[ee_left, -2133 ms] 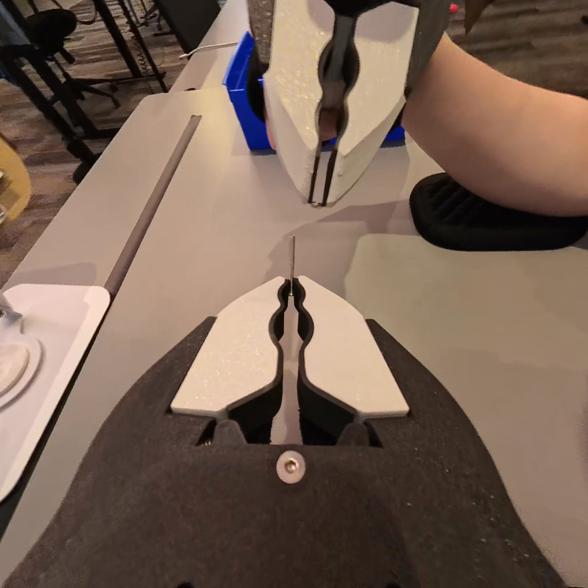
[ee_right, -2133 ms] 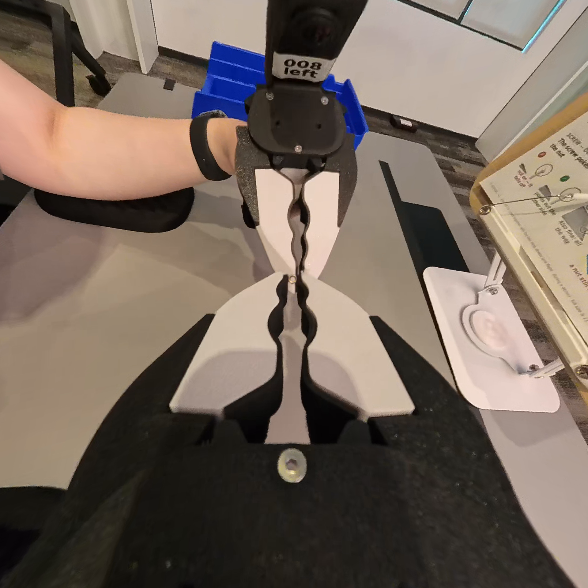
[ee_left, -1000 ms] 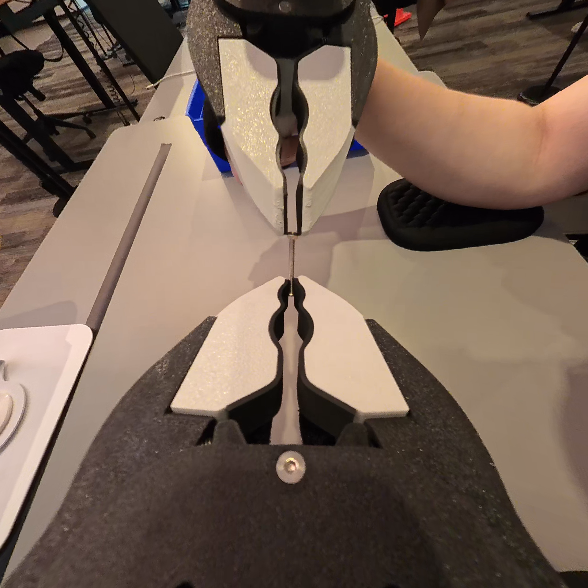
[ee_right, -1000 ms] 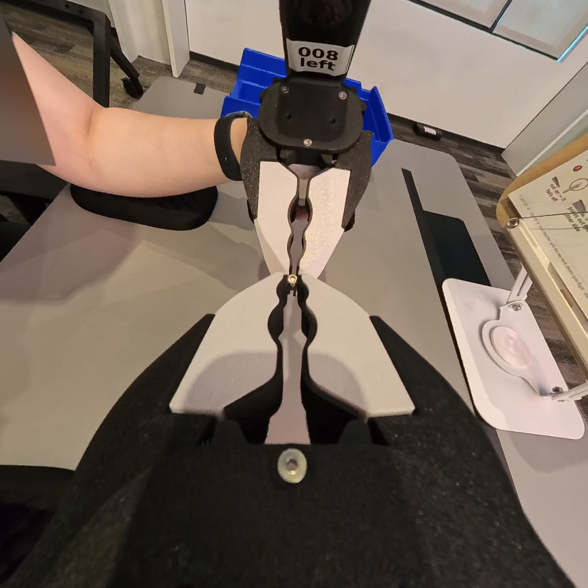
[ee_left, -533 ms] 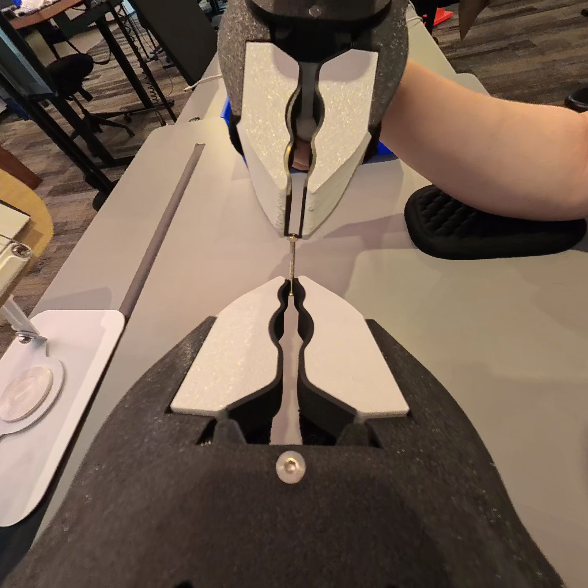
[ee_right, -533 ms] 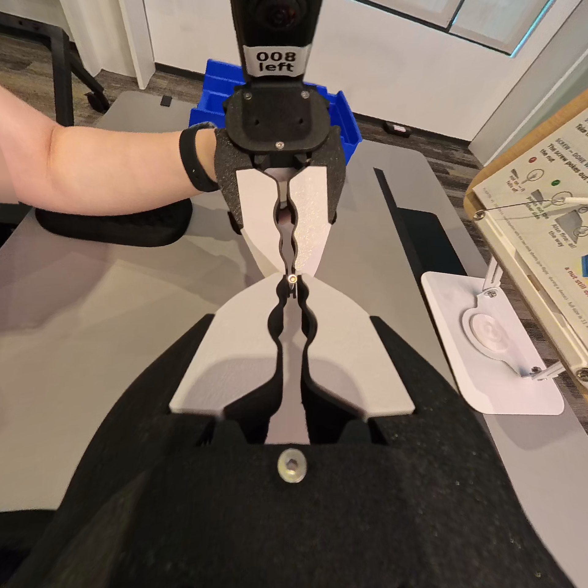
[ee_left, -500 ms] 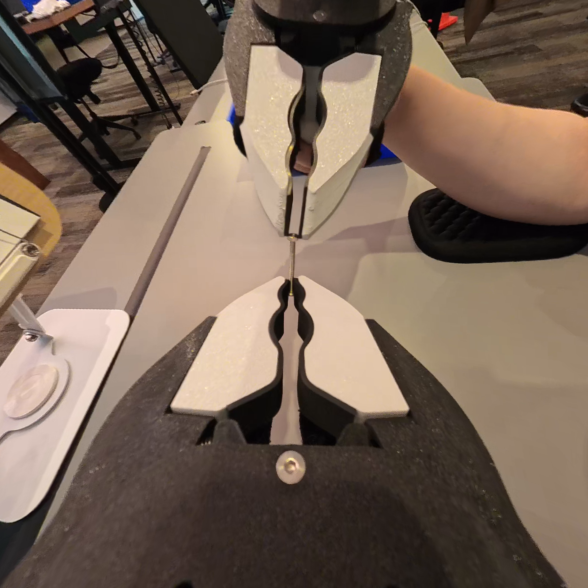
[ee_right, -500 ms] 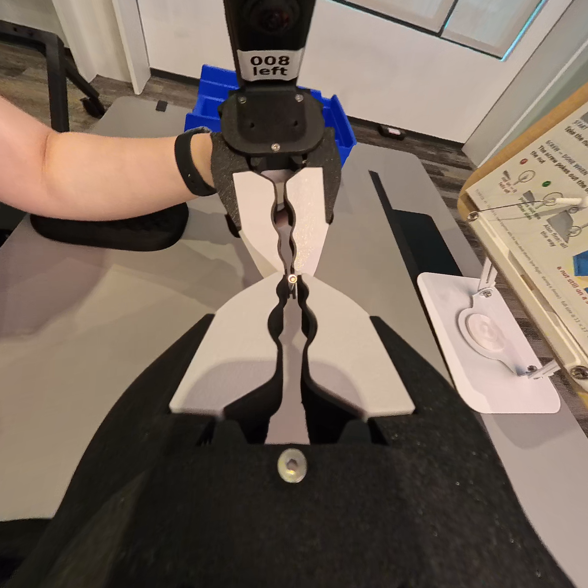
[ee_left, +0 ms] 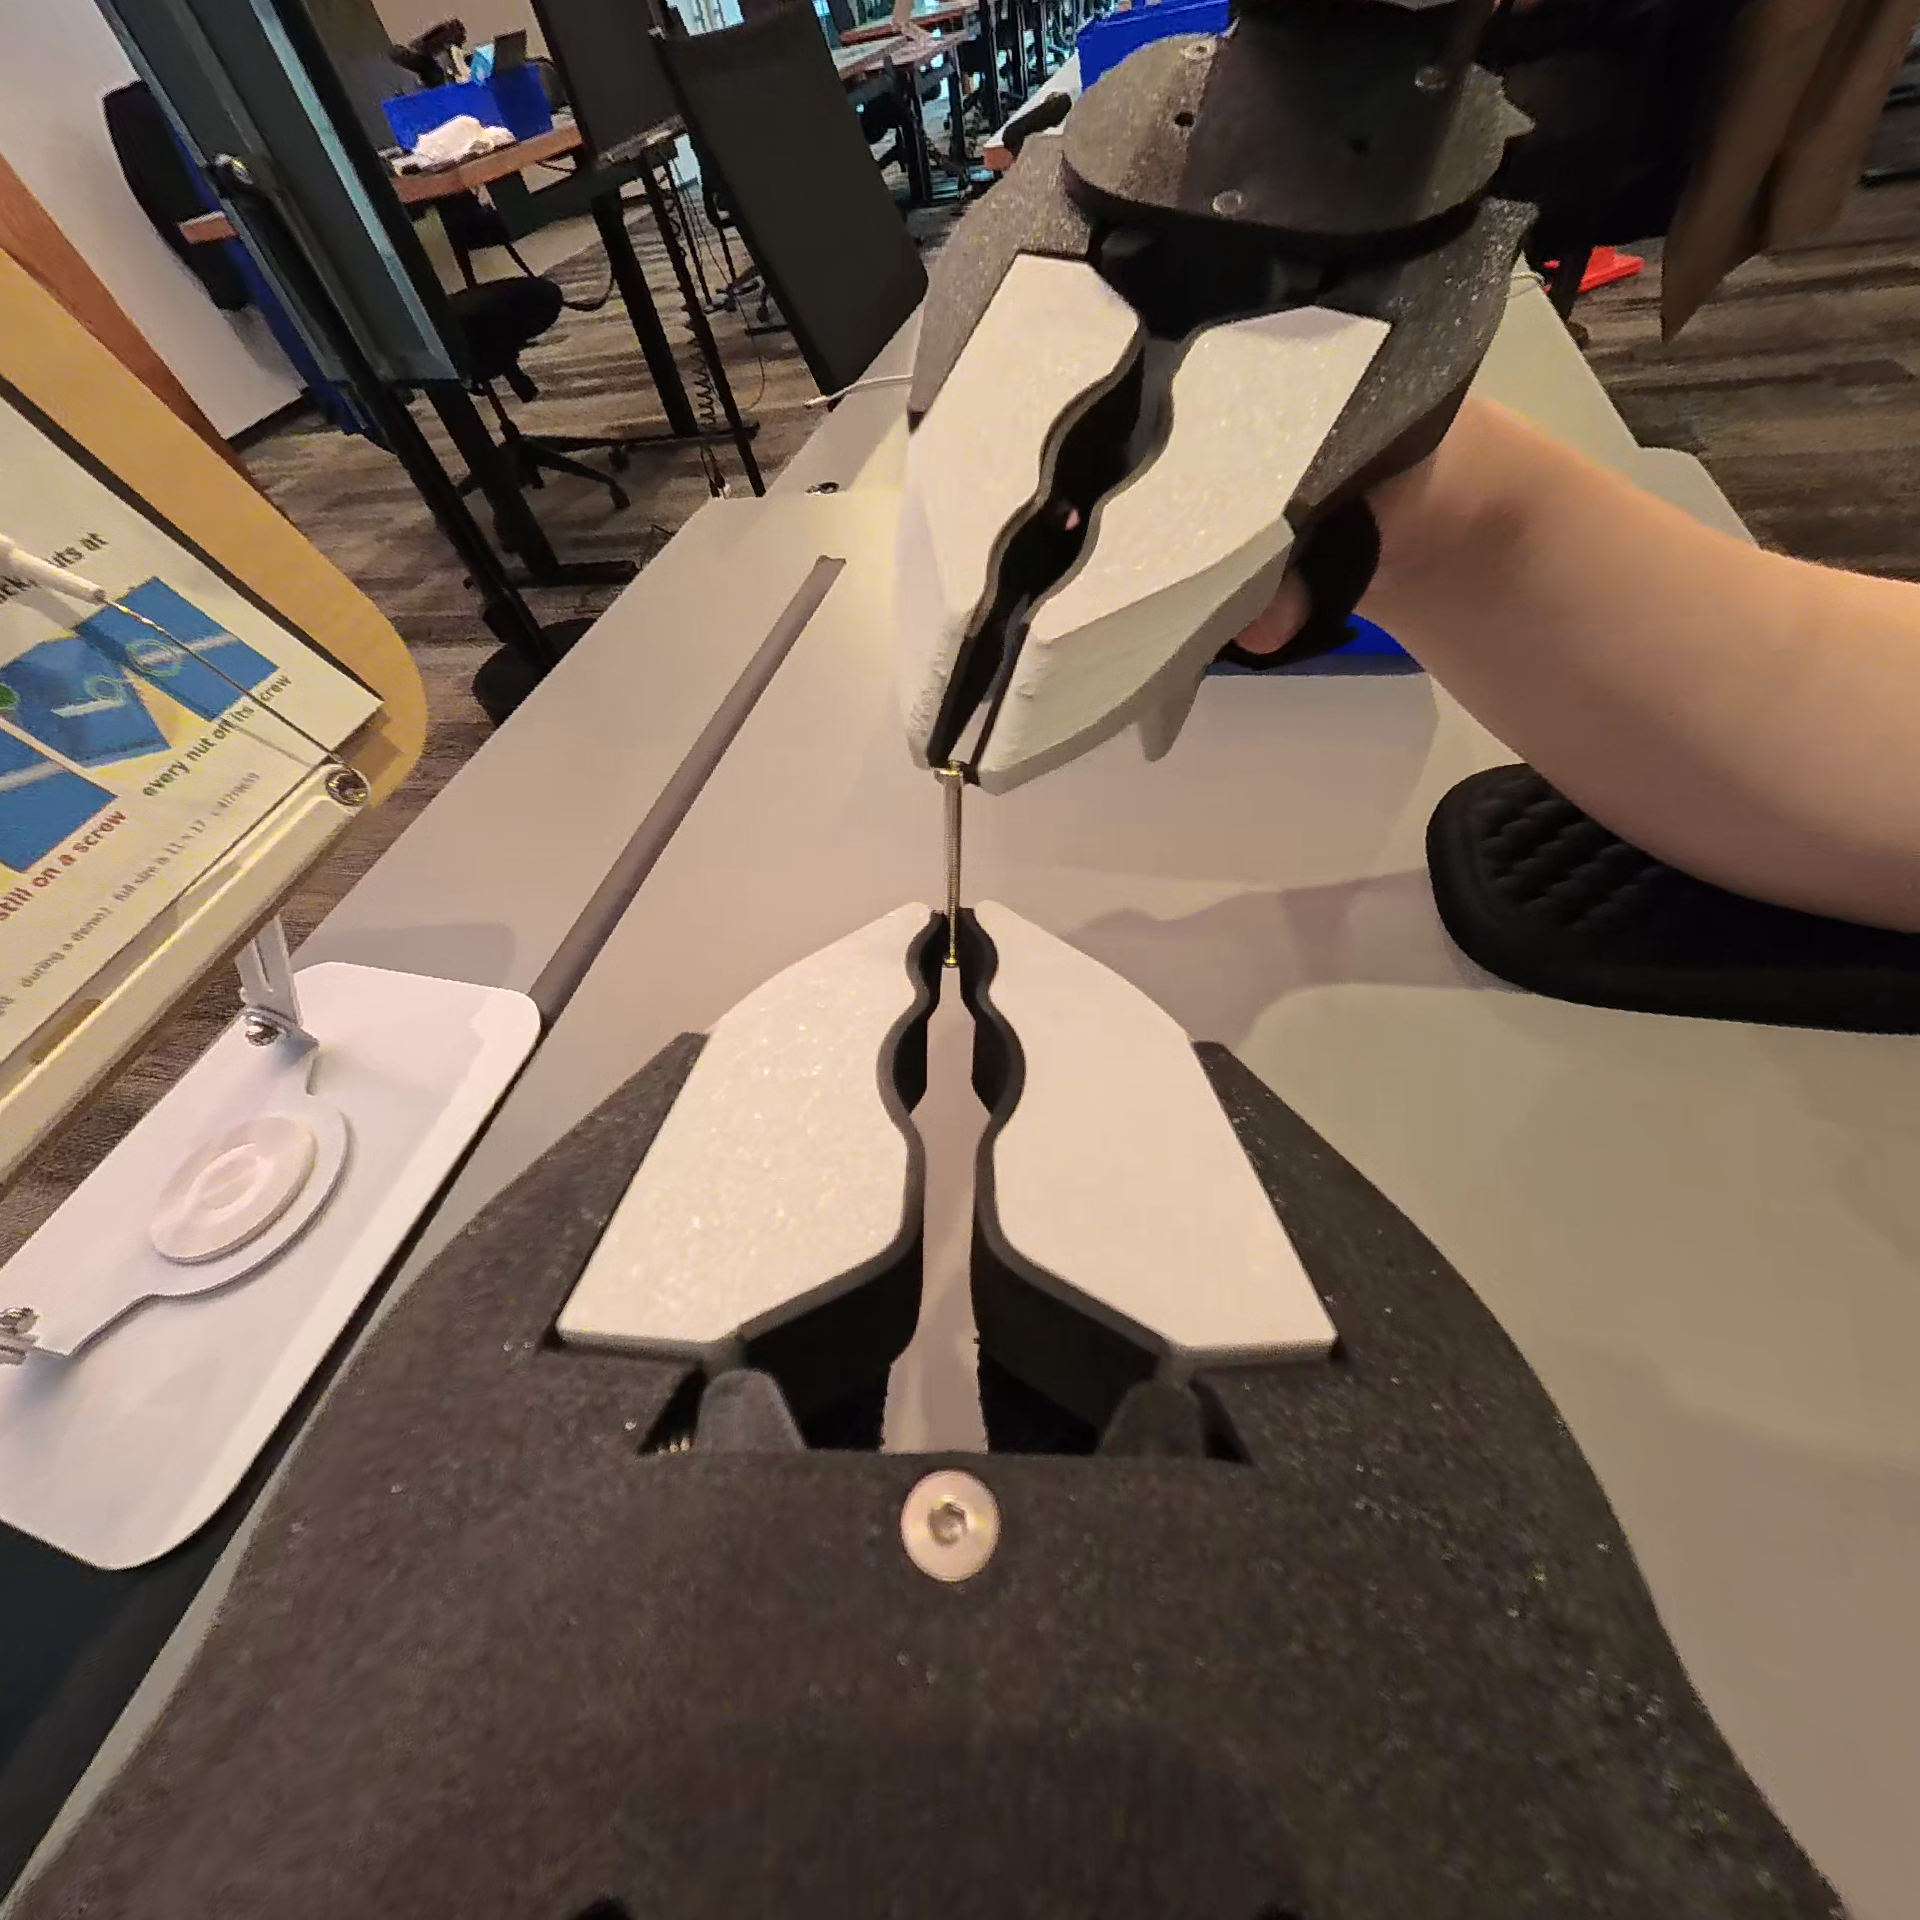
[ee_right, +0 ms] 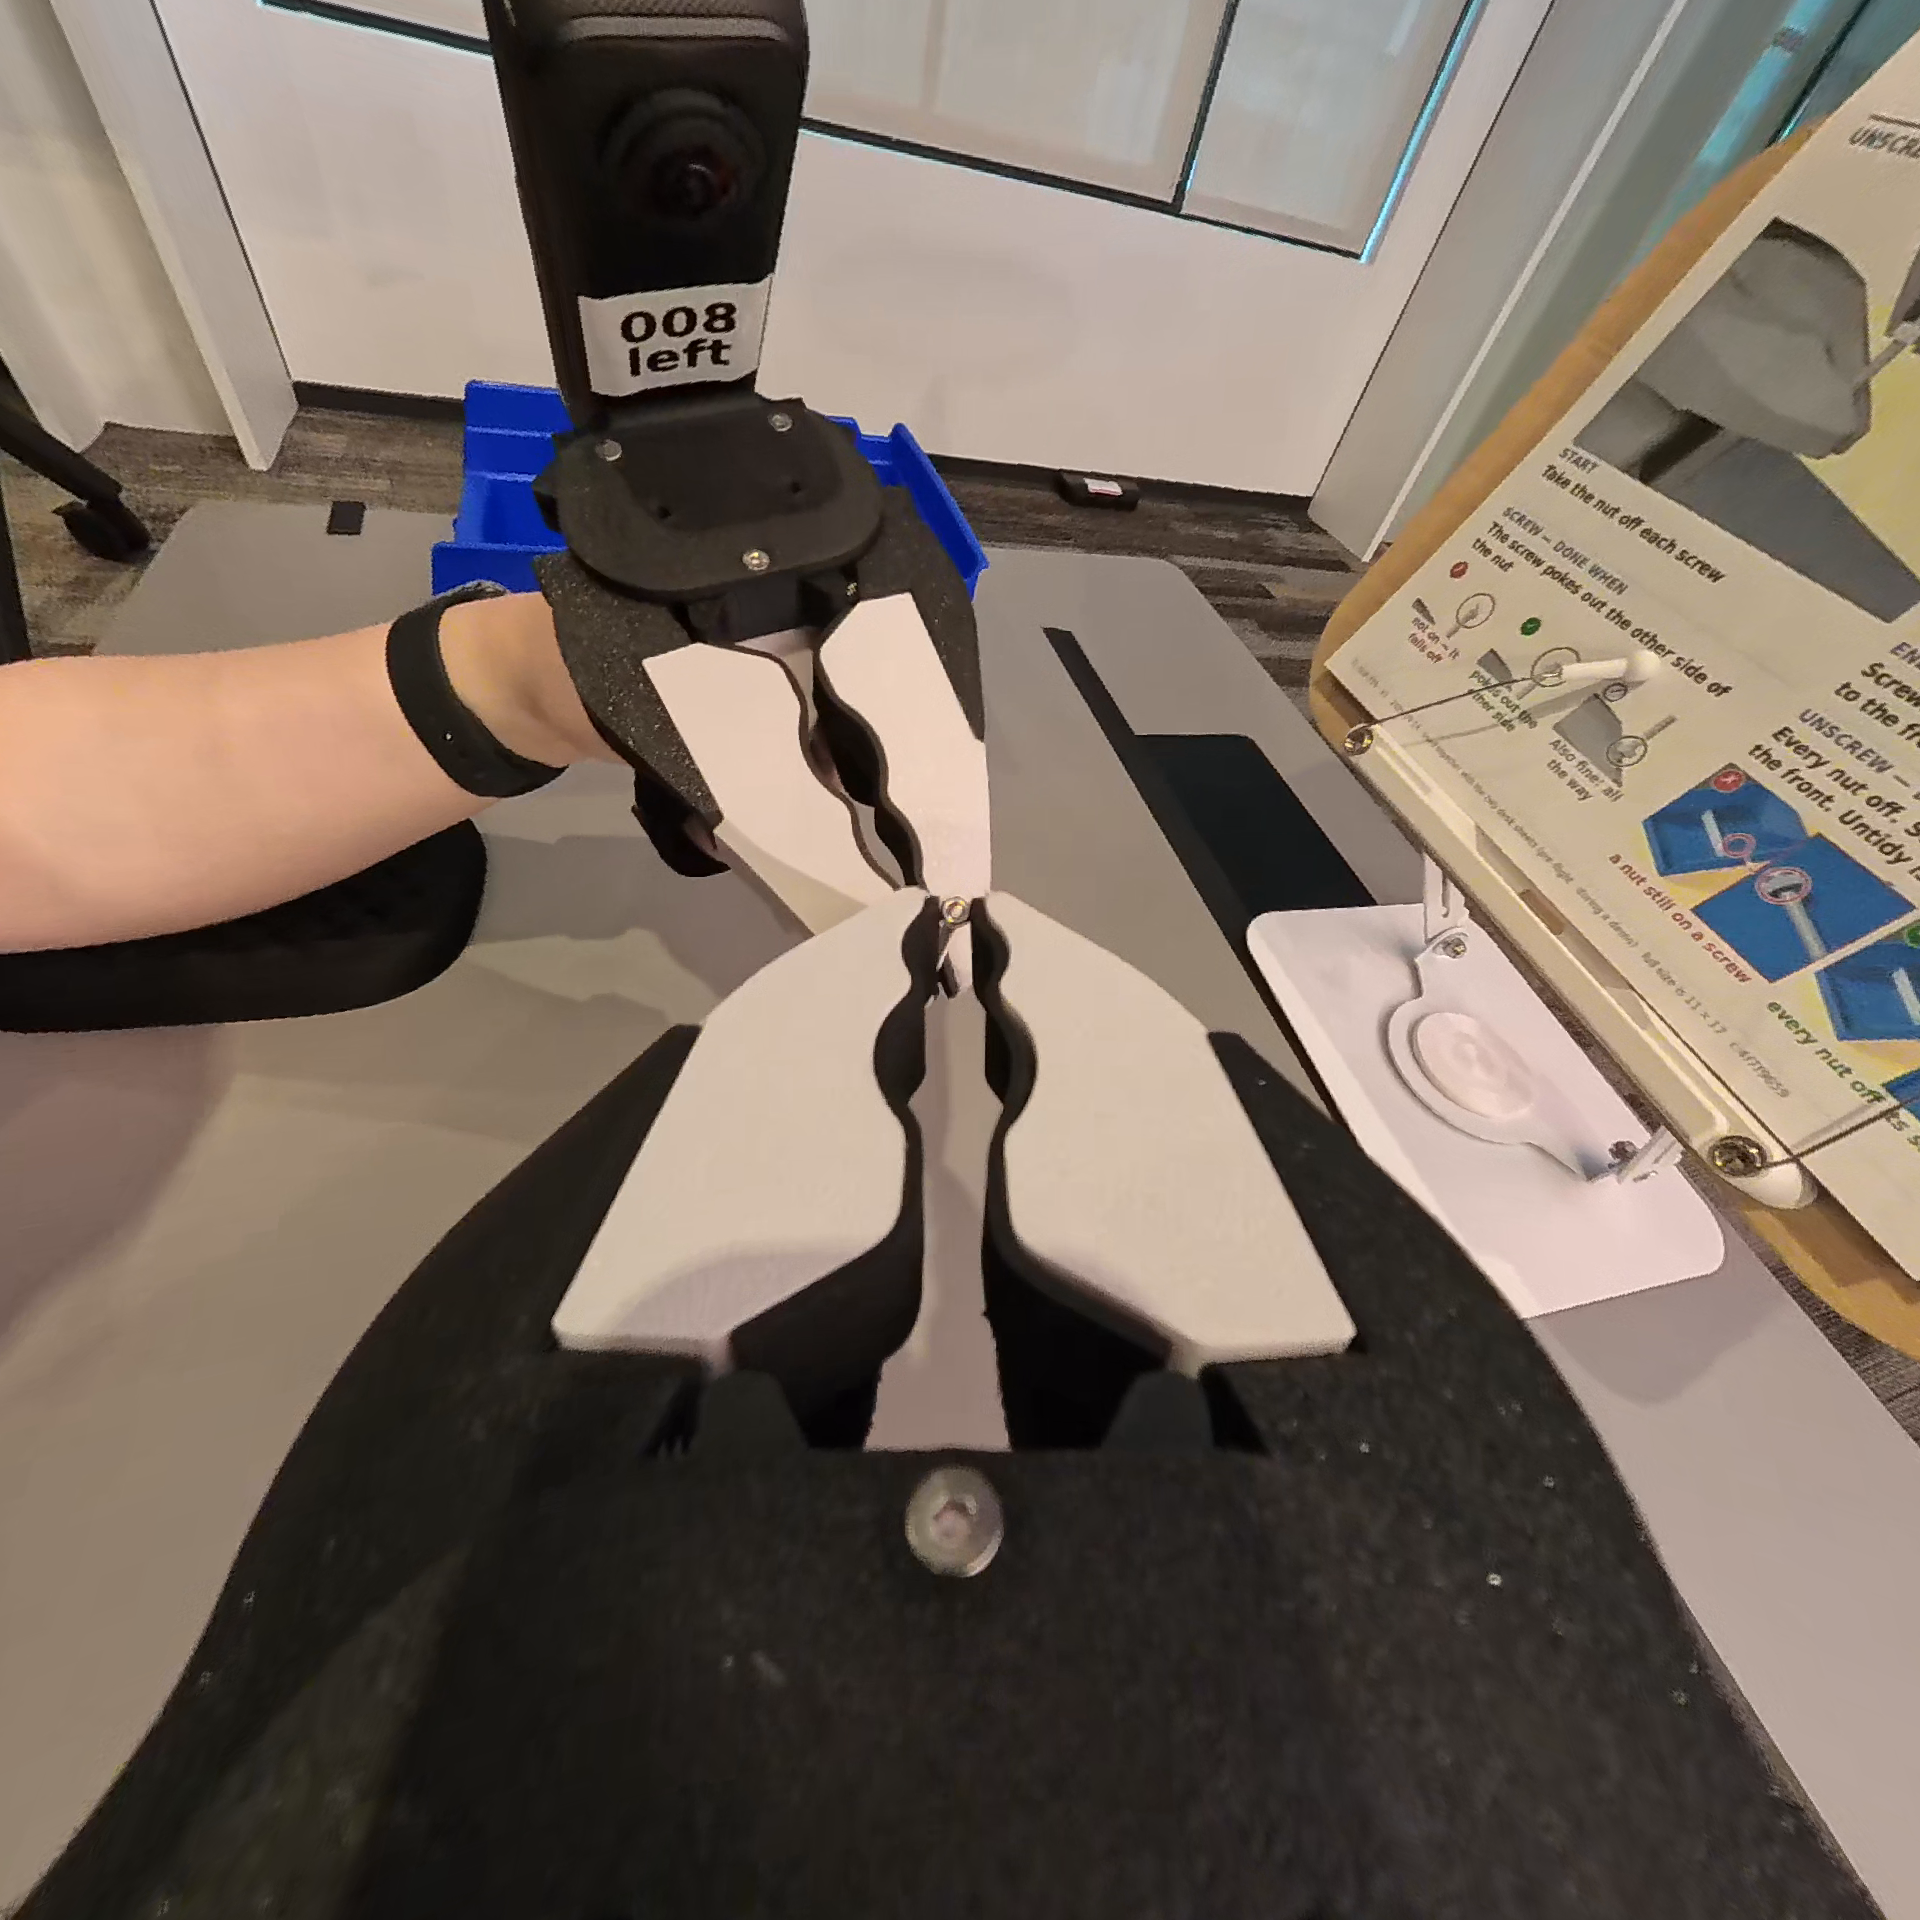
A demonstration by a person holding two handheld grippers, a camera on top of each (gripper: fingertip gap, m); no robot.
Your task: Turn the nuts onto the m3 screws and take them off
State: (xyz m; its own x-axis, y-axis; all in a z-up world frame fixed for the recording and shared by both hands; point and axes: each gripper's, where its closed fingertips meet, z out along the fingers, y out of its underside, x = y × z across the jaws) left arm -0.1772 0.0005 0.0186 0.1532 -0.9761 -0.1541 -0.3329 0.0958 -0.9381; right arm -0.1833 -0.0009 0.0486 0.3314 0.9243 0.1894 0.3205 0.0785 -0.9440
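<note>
In the left wrist view my left gripper (ee_left: 948, 925) is shut on the near end of a long thin screw (ee_left: 951, 852), which points straight ahead above the grey table (ee_left: 1558, 1247). My right gripper (ee_left: 954, 764) comes from the far side, rolled to one side, with its tips shut on a small brass nut (ee_left: 951, 770) at the screw's far end. In the right wrist view the nut (ee_right: 954, 912) sits pinched at my right gripper's (ee_right: 954, 920) tips, and the left gripper (ee_right: 920, 883) meets it tip to tip, tilted.
A blue bin (ee_right: 499, 457) stands behind the left gripper. A black arm pad (ee_left: 1662, 914) lies under a person's forearm (ee_left: 1662, 675). An instruction board on a white stand base (ee_left: 260, 1195) stands at the table's edge; it also shows in the right wrist view (ee_right: 1455, 1091). The tips of both grippers are at nearly the same place.
My right gripper came up to the screw's tip with the nut and met it. Since then the two grippers have twisted against each other about the screw. Both grips hold.
</note>
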